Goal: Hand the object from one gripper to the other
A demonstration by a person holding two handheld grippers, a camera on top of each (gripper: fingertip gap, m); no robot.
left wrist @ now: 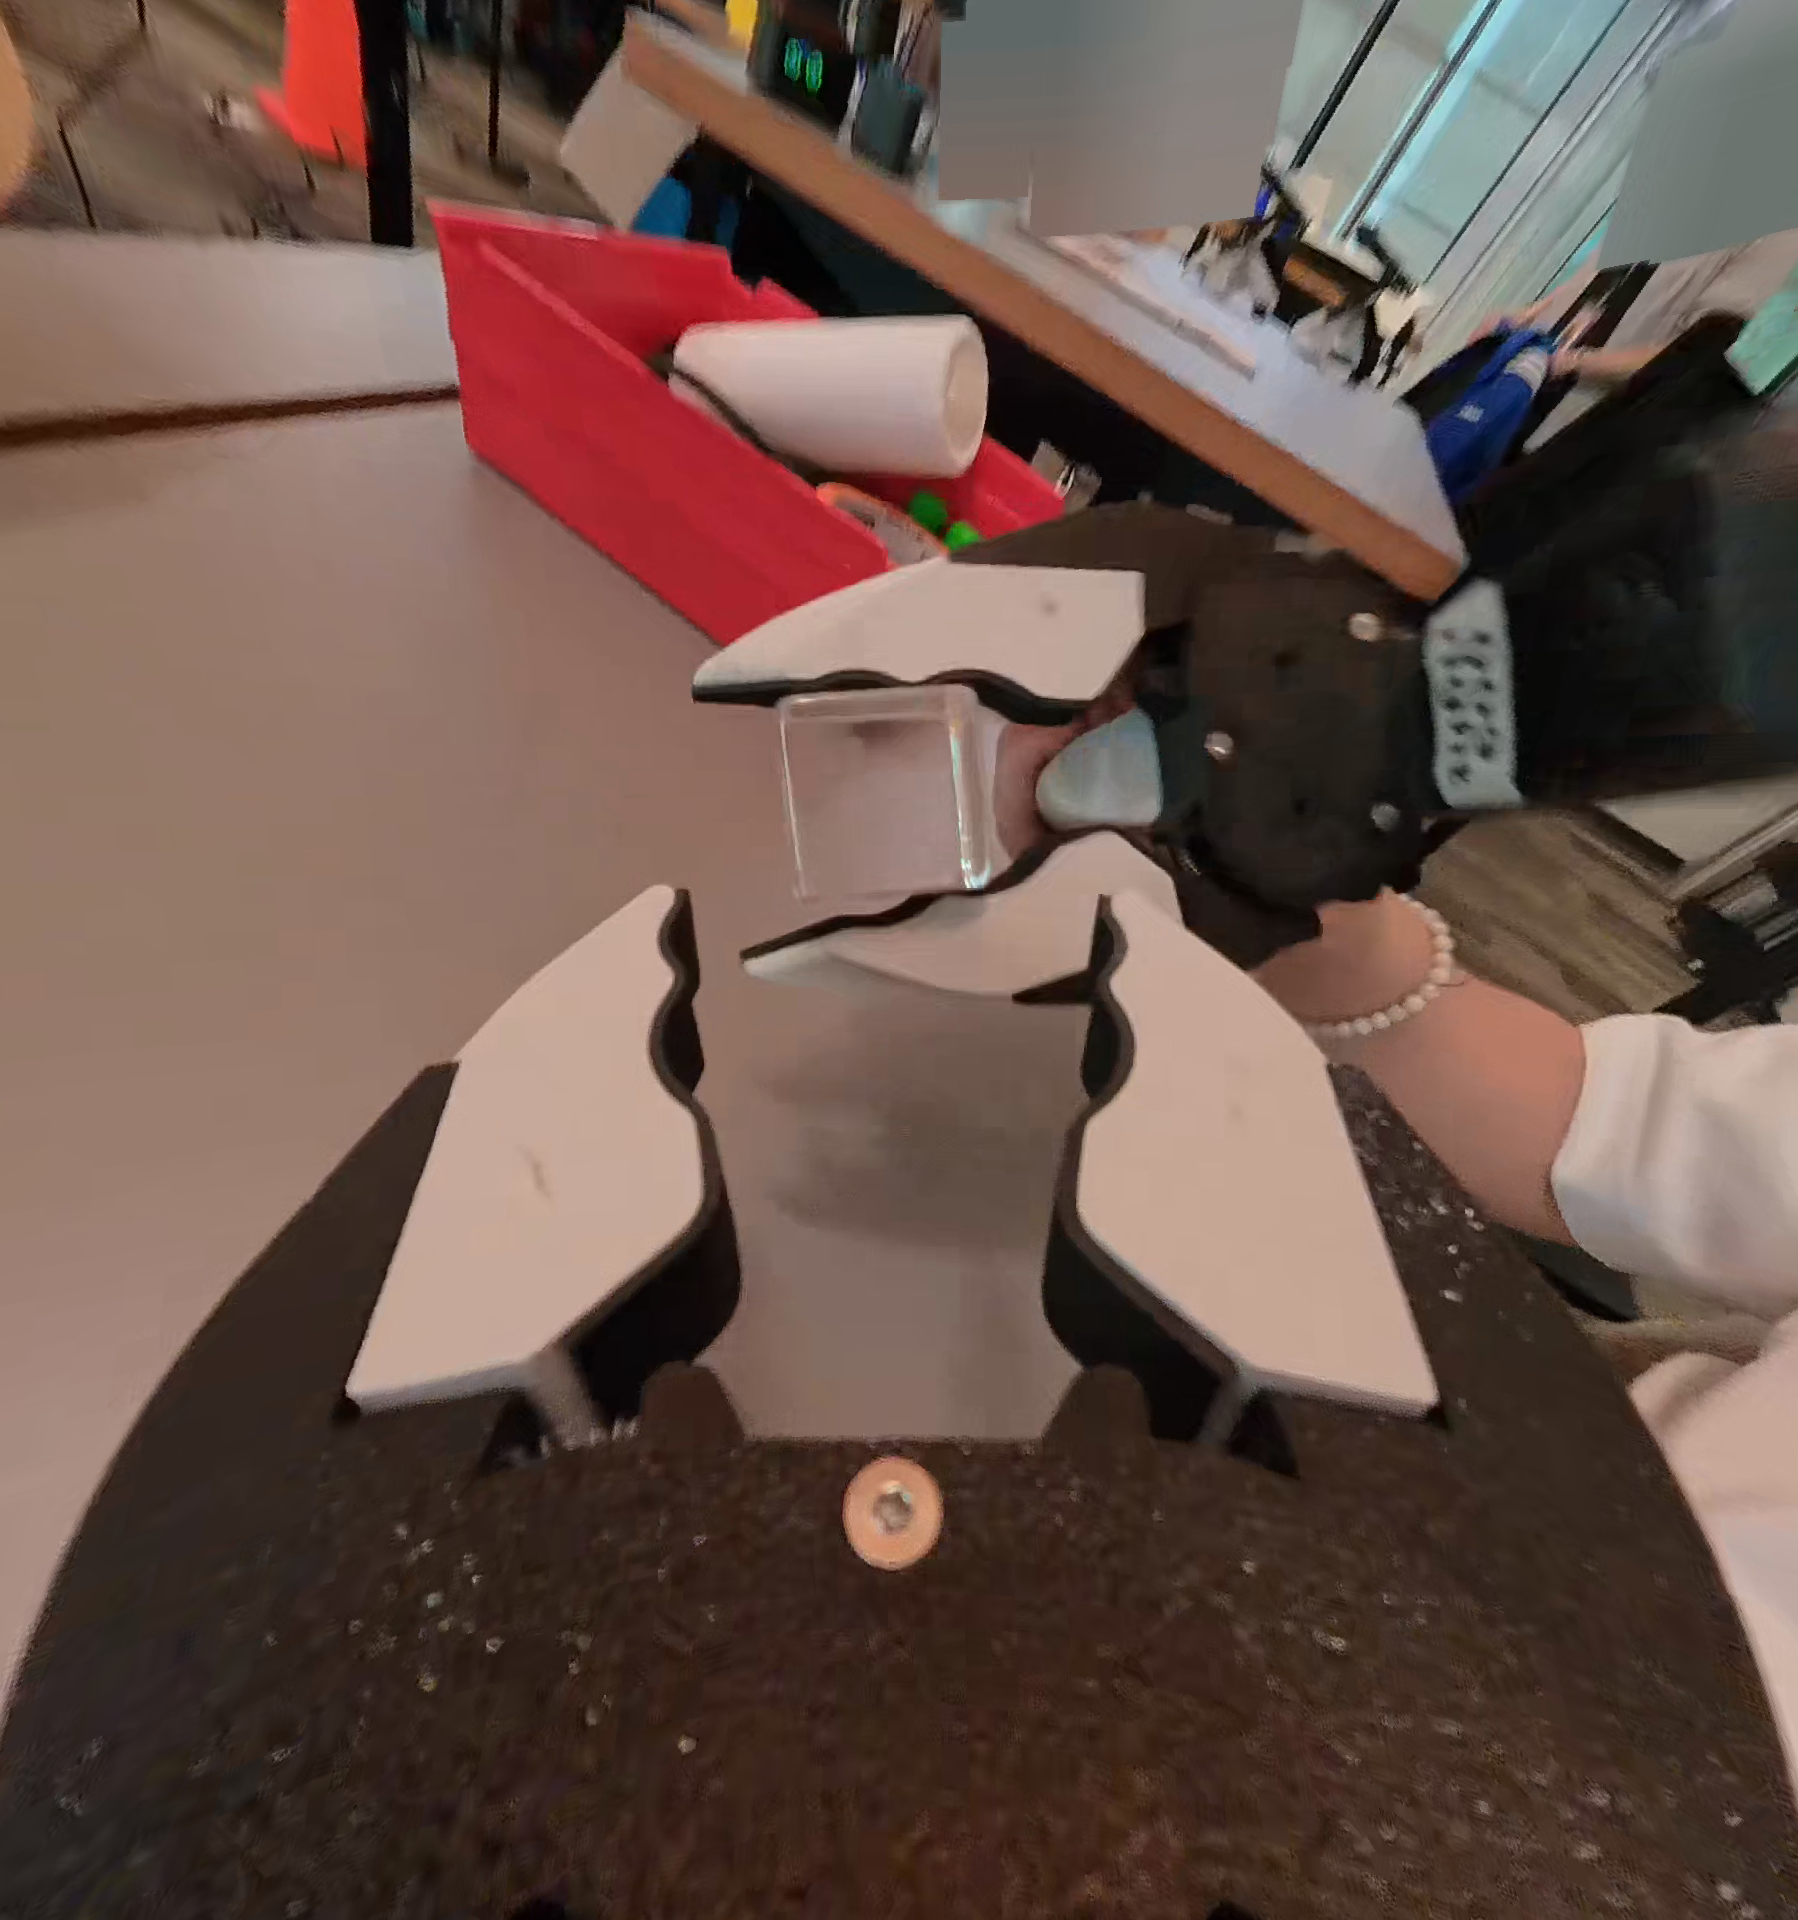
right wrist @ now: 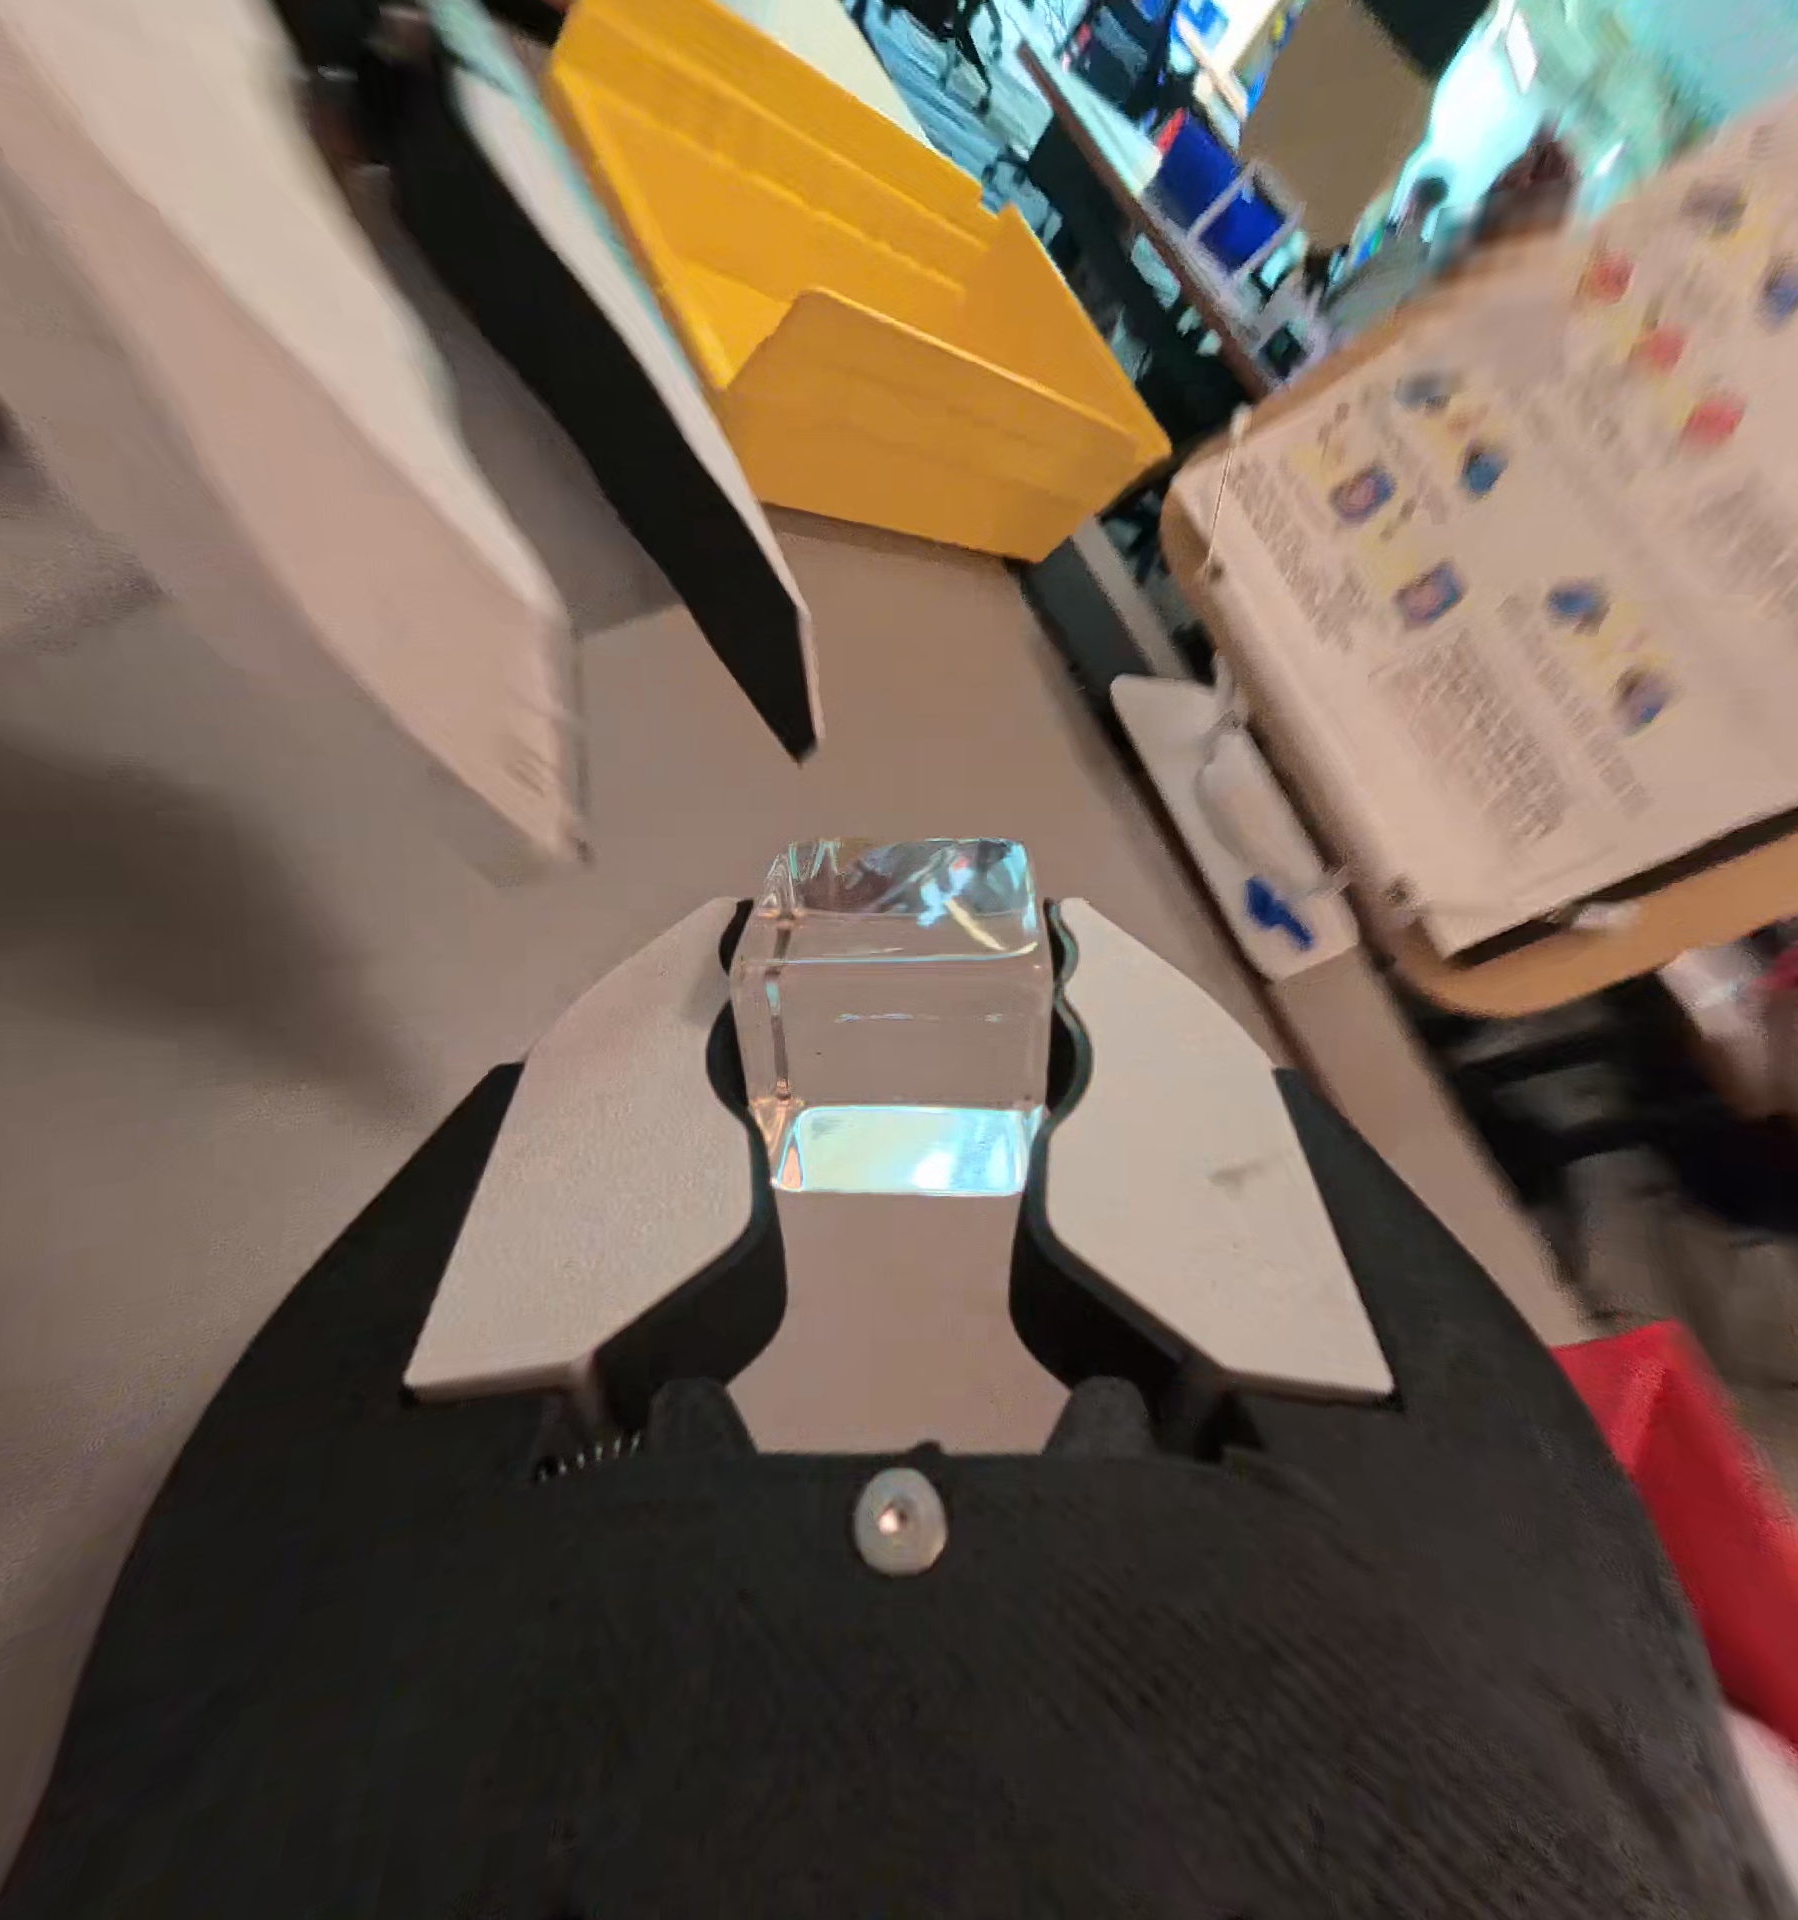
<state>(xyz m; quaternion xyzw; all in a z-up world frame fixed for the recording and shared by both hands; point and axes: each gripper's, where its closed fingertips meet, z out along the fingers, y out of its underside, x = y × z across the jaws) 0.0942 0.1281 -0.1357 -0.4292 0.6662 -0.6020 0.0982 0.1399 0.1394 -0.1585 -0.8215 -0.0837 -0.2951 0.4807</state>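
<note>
A clear cube (left wrist: 874, 790) is clamped between the two white fingers of my right gripper (left wrist: 734, 821). That gripper comes in from the right, turned on its side, above the grey table (left wrist: 251, 727). My left gripper (left wrist: 890, 909) is open and empty; its fingertips (left wrist: 656, 935) sit just below and in front of the cube, apart from it. In the right wrist view the cube (right wrist: 890, 997) sits between the tips of my right gripper (right wrist: 895, 920). The left gripper (right wrist: 682, 795) shows blurred beyond it, with its jaws spread.
A red bin (left wrist: 583, 416) holding a white roll (left wrist: 833, 395) and small items stands at the back of the table. A yellow bin (right wrist: 874, 416) and a board with a printed sheet (right wrist: 1497, 520) lie beyond the cube. A hand with a bead bracelet (left wrist: 1394, 997) holds the right gripper.
</note>
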